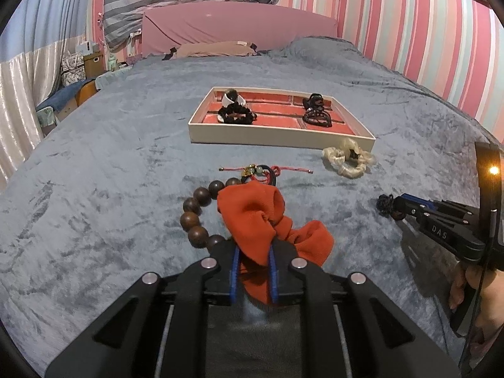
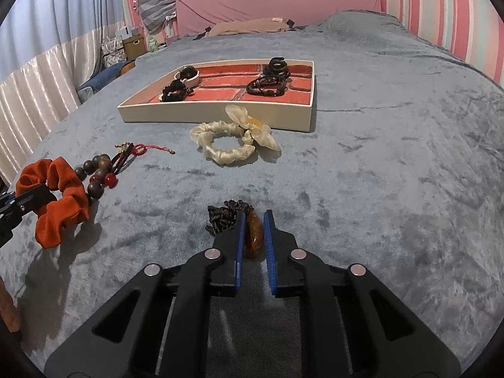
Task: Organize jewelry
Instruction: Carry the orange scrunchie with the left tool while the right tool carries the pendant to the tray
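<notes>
left gripper (image 1: 253, 258) clamped on orange scrunchie (image 1: 258, 220), lower centre | right gripper (image 2: 254, 230) narrow around amber pendant (image 2: 254, 231), contact unclear, long axis along fingers | tray (image 1: 277, 135) ahead, upper centre, nearer right

bead bracelet (image 1: 201, 217): partly behind orange scrunchie (image 1: 261, 220) (near side) | tray contents: too small
</notes>
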